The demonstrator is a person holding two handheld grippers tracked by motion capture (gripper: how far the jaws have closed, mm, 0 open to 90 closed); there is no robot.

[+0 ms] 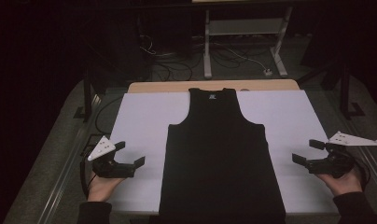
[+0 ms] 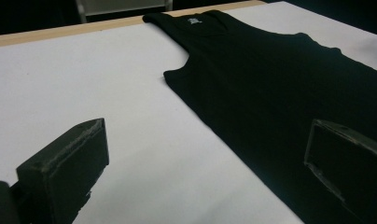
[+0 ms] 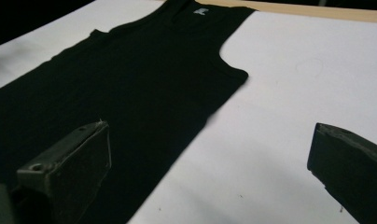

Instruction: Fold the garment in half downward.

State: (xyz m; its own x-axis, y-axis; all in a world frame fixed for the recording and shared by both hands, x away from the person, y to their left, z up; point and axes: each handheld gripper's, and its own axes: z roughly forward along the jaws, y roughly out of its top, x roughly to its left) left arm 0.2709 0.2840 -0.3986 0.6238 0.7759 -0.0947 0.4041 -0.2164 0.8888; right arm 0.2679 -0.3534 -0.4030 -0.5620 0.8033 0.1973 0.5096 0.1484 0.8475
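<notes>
Black fabric fills the middle of the high view: a sleeveless tank top lies flat and face up on a white sheet that covers the worktop. Its neckline and small label point toward the top of the frame, near the worktop's bare wooden far edge, and its hem hangs at the bottom edge of the frame, nearest the person. The body looks smooth, with both side edges straight and no fold in it.

At lower left of the high view, the left gripper hovers just beside the garment's side edge, held in a hand. Its jaws stand wide apart with nothing between them. In the left gripper view the tank top stretches across the right of the frame, and one jaw sits over its edge without pinching it.

At lower right of the high view, the right gripper is held in the other hand, a little apart from the opposite side edge. It too is released and holds nothing. In the right gripper view the tank top covers the left half of the frame.

By my reading, the work is folding this top, and it has not begun: the garment is only laid out, and every fold remains to be made.
</notes>
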